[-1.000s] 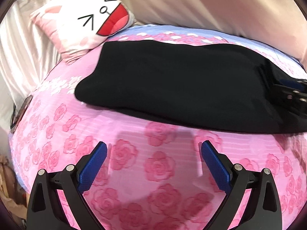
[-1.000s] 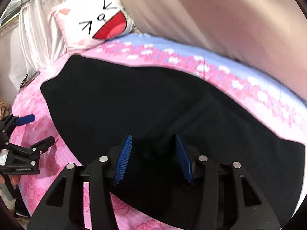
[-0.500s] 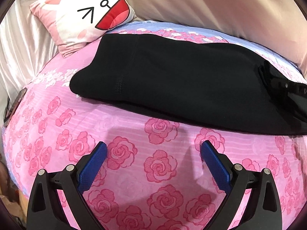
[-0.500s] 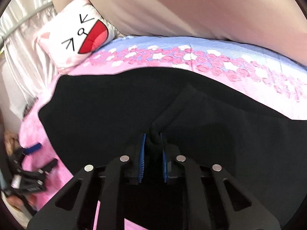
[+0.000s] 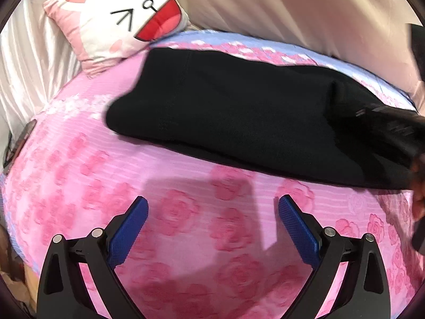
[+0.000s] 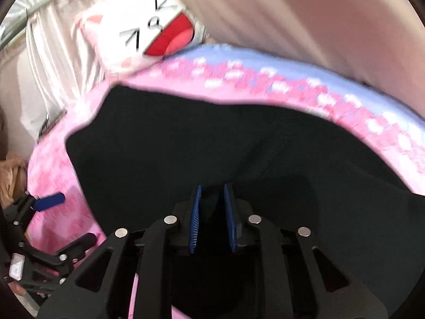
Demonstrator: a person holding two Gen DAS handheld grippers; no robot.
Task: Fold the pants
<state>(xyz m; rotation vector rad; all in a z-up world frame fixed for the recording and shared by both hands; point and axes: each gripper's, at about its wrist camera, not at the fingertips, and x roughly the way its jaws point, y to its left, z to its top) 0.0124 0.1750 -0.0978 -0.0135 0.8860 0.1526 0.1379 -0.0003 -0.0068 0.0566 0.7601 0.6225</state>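
While your right gripper [image 6: 211, 220] is pinched on a bunch of the black pants [image 5: 239, 114], with its blue pads nearly together and fabric between them, you seem to be in the middle of a fold, carrying that end over the rest. Your left gripper [image 5: 212, 228] hangs with its jaws spread wide and nothing in them, above the bare rose-print bedspread [image 5: 186, 212] just short of the pants' near edge. Farther off, the pants lie lengthwise across the bed toward the cat-face pillow [image 5: 119, 18], so next you likely need to lay the held end squarely on the far part, then let go.
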